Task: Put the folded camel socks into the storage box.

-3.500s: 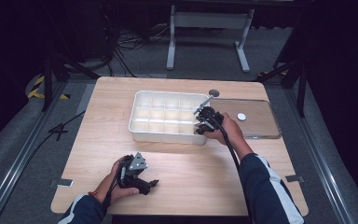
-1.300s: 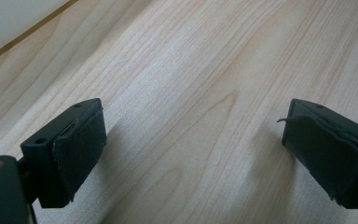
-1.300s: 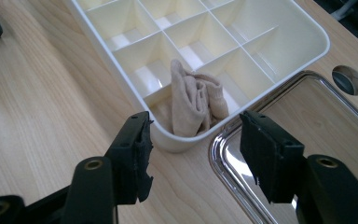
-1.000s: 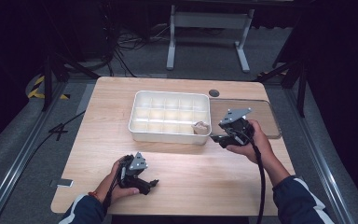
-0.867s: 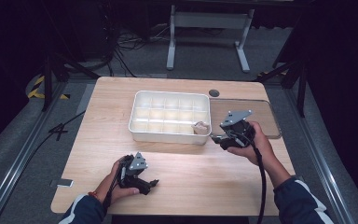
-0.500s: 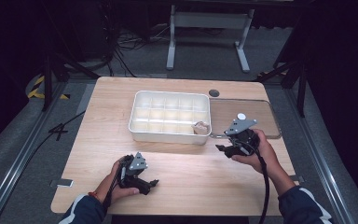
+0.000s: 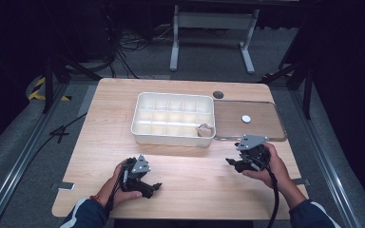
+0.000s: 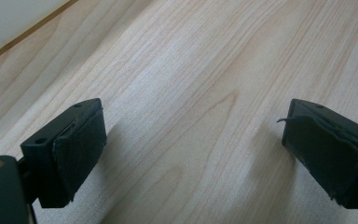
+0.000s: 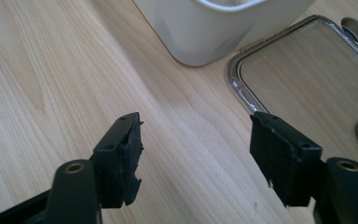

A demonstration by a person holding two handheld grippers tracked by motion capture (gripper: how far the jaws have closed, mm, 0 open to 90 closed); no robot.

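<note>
We see the wooden table [image 7: 104, 156] first, with the white compartment tray [image 7: 173, 118] at its centre. At three o'clock from the tray, touching it, lies the clear lid [image 7: 261, 124], a small white disc [image 7: 246, 118] on top. A small tan lump [image 7: 204, 129] sits in the tray's near right corner compartment. At five o'clock from the tray our right gripper [image 7: 232, 163] has just been spreading, nothing between its jaws. At seven o'clock, the left gripper [image 7: 155, 187] rests released.
</note>
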